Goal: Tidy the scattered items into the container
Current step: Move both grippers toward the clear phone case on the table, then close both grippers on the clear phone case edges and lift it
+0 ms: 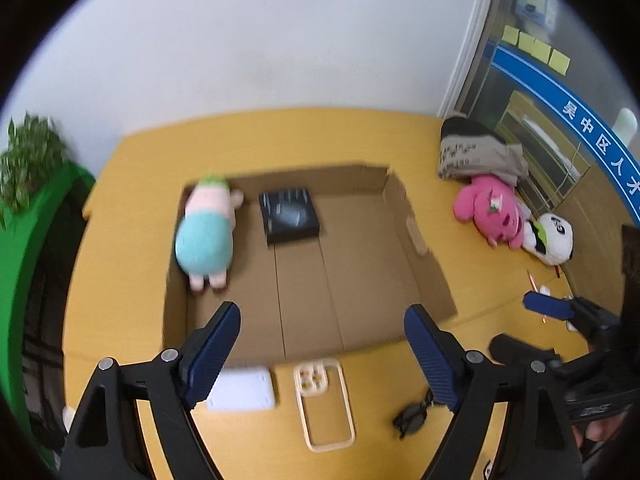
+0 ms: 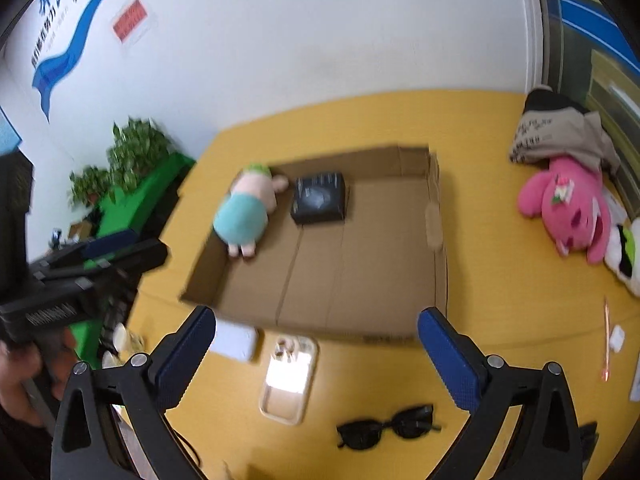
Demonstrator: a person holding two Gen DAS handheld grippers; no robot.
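Below the wide-apart left tongs point(image 1: 320, 344) lies the phone case point(image 1: 323, 404).

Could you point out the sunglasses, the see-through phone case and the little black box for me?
sunglasses point(image 2: 386, 430): right wrist view, on the bridge between the two dark lenses.
phone case point(image 1: 325, 404): left wrist view, on the table seen through its open middle.
black box point(image 2: 319, 198): right wrist view, on its top face, inside the cardboard tray.

Panda plush point(image 2: 624, 256) cut off at right edge; white box point(image 1: 242, 390) partly behind left tool's finger.
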